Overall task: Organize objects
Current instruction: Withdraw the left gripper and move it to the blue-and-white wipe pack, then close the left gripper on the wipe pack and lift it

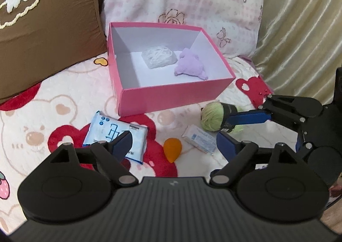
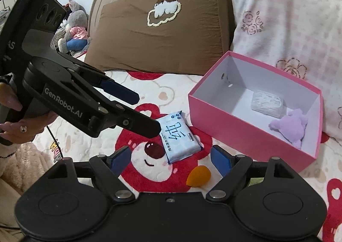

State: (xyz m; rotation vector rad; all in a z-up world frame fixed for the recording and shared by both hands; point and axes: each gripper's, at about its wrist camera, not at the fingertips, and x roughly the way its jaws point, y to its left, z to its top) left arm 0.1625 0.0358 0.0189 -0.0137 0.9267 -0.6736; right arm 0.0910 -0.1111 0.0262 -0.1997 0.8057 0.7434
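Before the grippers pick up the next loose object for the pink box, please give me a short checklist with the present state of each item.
1. Left gripper open, nothing between the pads: ok.
2. Right gripper open and empty: ok.
3. Pink box open on top, floor space free beside white packet and purple plush: ok.
4. Blue wipes pack, orange sponge uncovered on the blanket: ok.
5. Yarn ball reachable: right gripper partly hides it, cannot tell.
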